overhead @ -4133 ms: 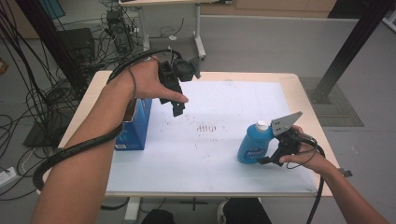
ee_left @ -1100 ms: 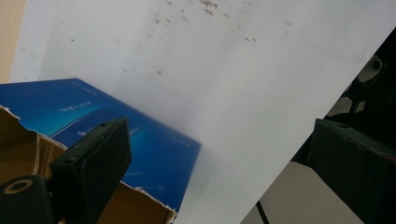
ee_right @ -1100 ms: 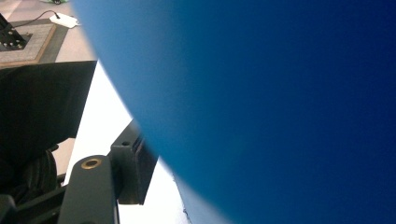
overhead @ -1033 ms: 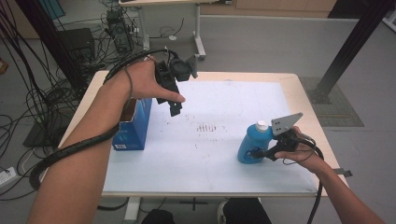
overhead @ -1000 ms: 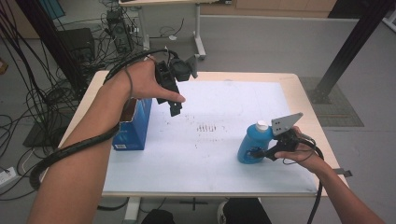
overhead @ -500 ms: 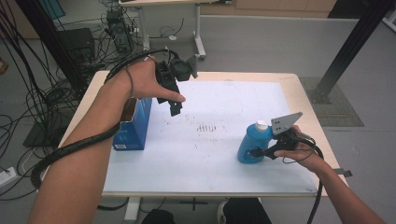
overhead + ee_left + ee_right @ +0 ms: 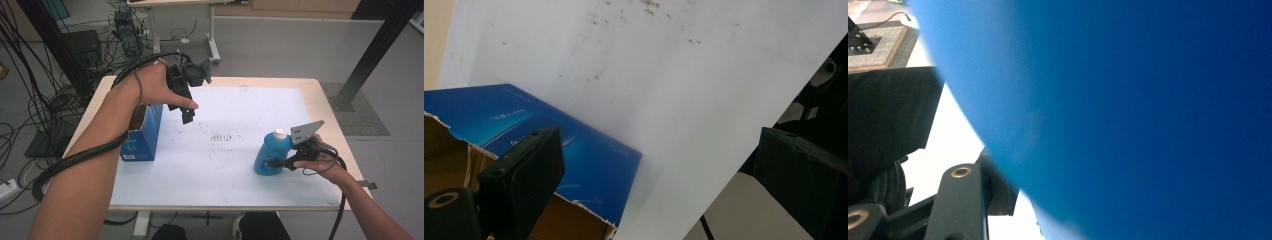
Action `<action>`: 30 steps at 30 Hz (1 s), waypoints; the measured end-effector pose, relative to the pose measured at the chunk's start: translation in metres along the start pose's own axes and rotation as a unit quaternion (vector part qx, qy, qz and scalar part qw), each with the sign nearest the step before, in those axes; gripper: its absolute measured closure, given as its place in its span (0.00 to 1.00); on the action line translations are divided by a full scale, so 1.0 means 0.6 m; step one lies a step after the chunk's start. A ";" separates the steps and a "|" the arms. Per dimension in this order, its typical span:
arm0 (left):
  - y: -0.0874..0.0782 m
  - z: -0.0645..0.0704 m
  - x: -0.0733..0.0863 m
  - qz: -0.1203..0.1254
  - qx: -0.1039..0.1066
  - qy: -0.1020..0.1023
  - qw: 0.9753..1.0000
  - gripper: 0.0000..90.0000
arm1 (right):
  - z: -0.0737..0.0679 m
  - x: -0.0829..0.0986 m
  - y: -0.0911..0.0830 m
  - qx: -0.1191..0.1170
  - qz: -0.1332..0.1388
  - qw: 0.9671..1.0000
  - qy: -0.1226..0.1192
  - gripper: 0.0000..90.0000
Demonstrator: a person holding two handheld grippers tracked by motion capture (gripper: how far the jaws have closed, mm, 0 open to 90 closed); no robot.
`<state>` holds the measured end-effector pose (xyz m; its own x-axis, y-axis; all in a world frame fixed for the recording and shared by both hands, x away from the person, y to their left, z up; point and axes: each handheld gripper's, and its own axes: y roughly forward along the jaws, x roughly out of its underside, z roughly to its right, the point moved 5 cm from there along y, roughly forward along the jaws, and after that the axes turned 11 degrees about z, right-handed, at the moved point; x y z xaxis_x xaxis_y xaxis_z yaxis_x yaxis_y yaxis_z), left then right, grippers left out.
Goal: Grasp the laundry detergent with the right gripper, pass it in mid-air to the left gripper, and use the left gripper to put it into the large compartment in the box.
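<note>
One blue bottle (image 7: pixel 270 155), rigid, slick plastic, likely weighty: your right gripper's (image 7: pixel 274 162) fingers clasp its lower body; left gripper's (image 7: pixel 186 112) fingers spread, empty.

Even, diffuse overhead light; no glare on white mat (image 7: pixel 250 125). Soft short shadow beneath blue bottle (image 7: pixel 270 152) on mat; faint shadow beside blue carton (image 7: pixel 145 137), right of it. High view sharp at centre, mild wide-angle bend toward frame edges. Left gripper view: carton (image 7: pixel 574 150) slightly soft, near jaws blurred. Right gripper view: bottle (image 7: pixel 1148 110) against lens, fully out of focus, shading darker toward right.
</note>
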<state>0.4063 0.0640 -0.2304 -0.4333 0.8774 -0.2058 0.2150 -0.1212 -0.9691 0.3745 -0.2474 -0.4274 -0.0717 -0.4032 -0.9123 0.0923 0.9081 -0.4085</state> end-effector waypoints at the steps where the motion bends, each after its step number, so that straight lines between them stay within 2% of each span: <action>1: -0.001 0.000 0.000 -0.001 0.000 0.001 1.000 0.08 | 0.000 0.000 0.000 0.000 0.000 1.000 -0.001 0.44; 30: -0.002 0.001 0.000 0.000 -0.002 0.003 1.000 0.08 | -0.001 0.001 0.000 0.006 0.004 1.000 -0.001 0.44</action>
<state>0.4054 0.0638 -0.2293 -0.4287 0.8798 -0.2053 0.2181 -0.1197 -0.9686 0.3737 -0.2474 -0.4280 -0.0682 -0.3954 -0.9160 0.1051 0.9102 -0.4007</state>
